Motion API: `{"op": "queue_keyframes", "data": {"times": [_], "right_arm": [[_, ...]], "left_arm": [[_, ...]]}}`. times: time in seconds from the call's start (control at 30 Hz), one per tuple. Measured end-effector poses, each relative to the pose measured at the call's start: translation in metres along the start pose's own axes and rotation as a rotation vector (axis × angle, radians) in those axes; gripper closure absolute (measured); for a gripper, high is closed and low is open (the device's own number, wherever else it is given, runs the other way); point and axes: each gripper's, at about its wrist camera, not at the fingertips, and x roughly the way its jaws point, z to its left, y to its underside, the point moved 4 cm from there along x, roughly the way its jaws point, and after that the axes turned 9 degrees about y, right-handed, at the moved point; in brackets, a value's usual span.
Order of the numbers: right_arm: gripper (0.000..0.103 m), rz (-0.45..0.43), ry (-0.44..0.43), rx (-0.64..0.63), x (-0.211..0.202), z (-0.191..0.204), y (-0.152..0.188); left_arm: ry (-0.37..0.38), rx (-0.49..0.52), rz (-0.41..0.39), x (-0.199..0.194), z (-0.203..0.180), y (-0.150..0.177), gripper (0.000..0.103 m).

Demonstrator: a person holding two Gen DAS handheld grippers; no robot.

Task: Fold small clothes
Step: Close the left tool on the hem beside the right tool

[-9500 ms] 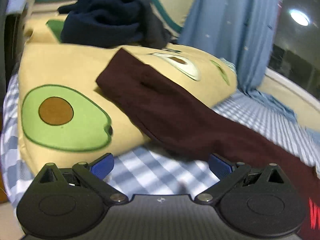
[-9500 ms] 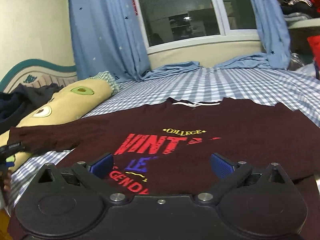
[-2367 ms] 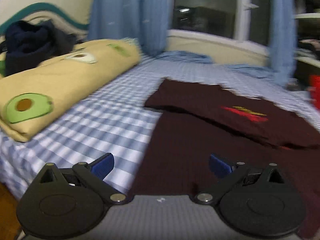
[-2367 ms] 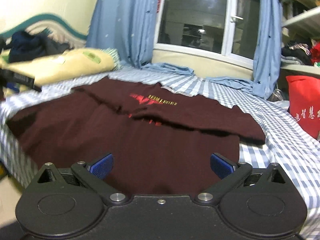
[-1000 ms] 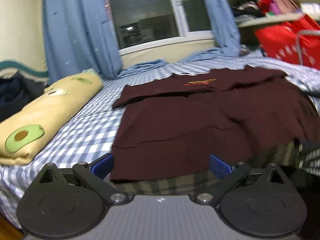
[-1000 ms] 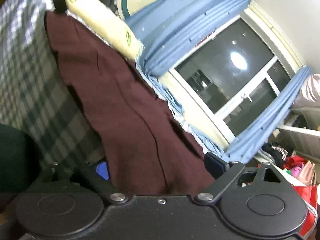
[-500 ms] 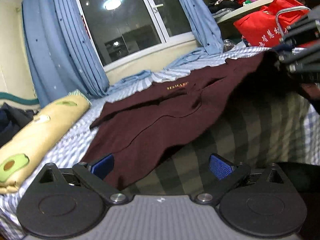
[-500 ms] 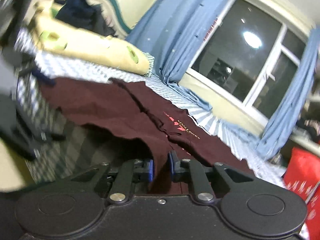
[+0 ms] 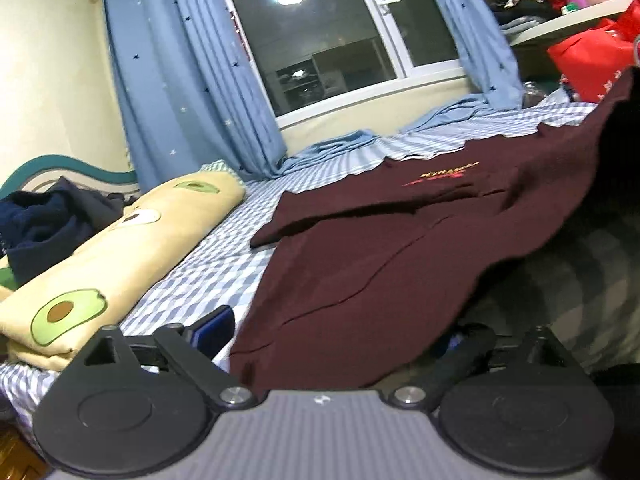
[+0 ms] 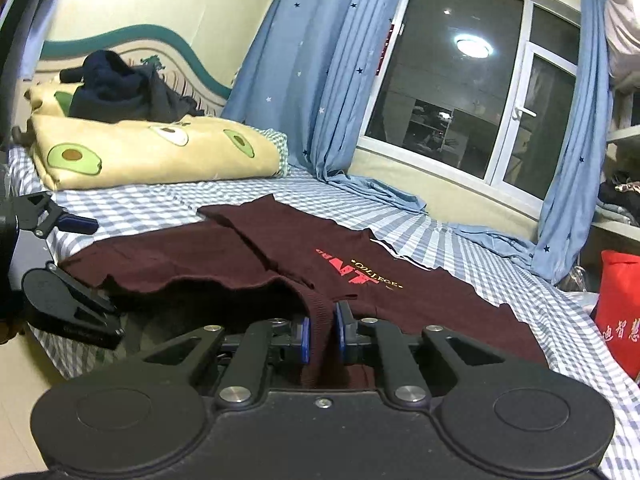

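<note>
A maroon t-shirt (image 9: 380,256) with red and yellow print lies on the blue checked bed, its sleeves folded in. It also shows in the right wrist view (image 10: 280,256). My right gripper (image 10: 322,334) is shut on the shirt's bottom hem and lifts it off the bed. My left gripper (image 9: 332,336) is open, with the other hem corner lying between its blue pads (image 9: 212,330). The left gripper also shows at the left edge of the right wrist view (image 10: 68,264).
A yellow avocado-print quilt (image 10: 152,152) with dark clothes (image 10: 120,92) on it lies at the bed's head. Blue curtains (image 10: 292,64) and a window (image 10: 456,88) stand behind. A red bag (image 10: 620,312) sits at the right. The bed's edge (image 10: 52,344) is near me.
My right gripper stays shut on the hem and has raised it. My left gripper has moved in so the shirt's other hem corner now lies between its open fingers.
</note>
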Motion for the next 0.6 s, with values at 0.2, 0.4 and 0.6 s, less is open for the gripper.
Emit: {"op": "queue_keyframes", "data": {"times": [0.2, 0.4, 0.6], "right_arm": [[0.090, 0.004, -0.001, 0.014, -0.002, 0.000, 0.003], [0.090, -0.008, 0.027, -0.068, -0.007, 0.011, 0.011], [0.075, -0.006, 0.080, -0.219, -0.008, 0.033, 0.032]], "left_arm": [[-0.014, 0.011, -0.010, -0.003, 0.015, 0.004, 0.023], [0.050, 0.046, -0.060, -0.005, 0.022, -0.001, 0.073], [0.121, -0.094, -0.120, -0.005, 0.048, -0.030, 0.088]]}}
